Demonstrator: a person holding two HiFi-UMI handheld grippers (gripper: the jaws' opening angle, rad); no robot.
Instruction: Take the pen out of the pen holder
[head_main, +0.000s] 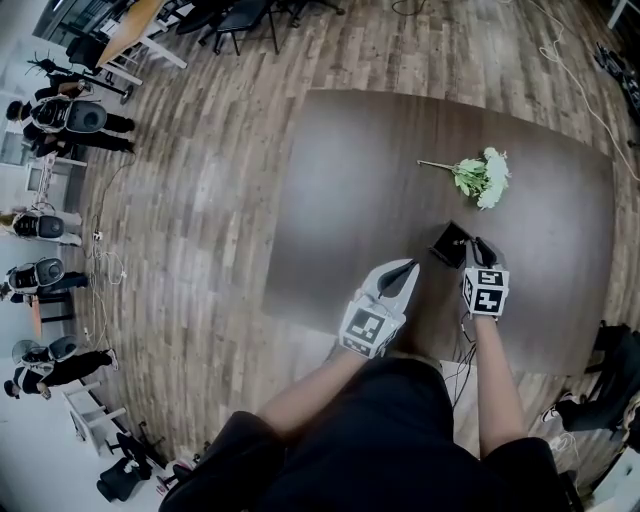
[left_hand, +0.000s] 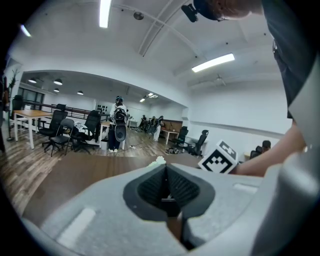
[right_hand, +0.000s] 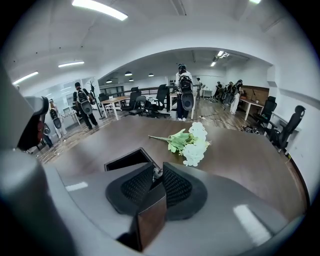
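We saw a dark brown table (head_main: 350, 200) on a wood floor (head_main: 220, 150). The black square pen holder (head_main: 450, 243) stood near the table's front edge, open side up. A bunch of white flowers (head_main: 480, 178) lay further back, well apart from the holder.

The right gripper (head_main: 482, 246) pointed down, its tips just beside the holder's right side. In the right gripper view we noted the jaws narrow, with the ribbed pads (right_hand: 176, 184) pinching the small silvery end of the pen (right_hand: 157, 172). So the pen sat at the jaw tips, beside the holder's opening. We could not tell whether its lower end was still inside the holder. Only that end showed, and the head view hid it behind the gripper.

The left gripper (head_main: 407, 267) hung over the table to the left of the holder, near it but not touching. The left gripper view showed its jaws together with nothing between them.

Office chairs (left_hand: 60, 135) and several standing people (left_hand: 119, 125) showed far off.
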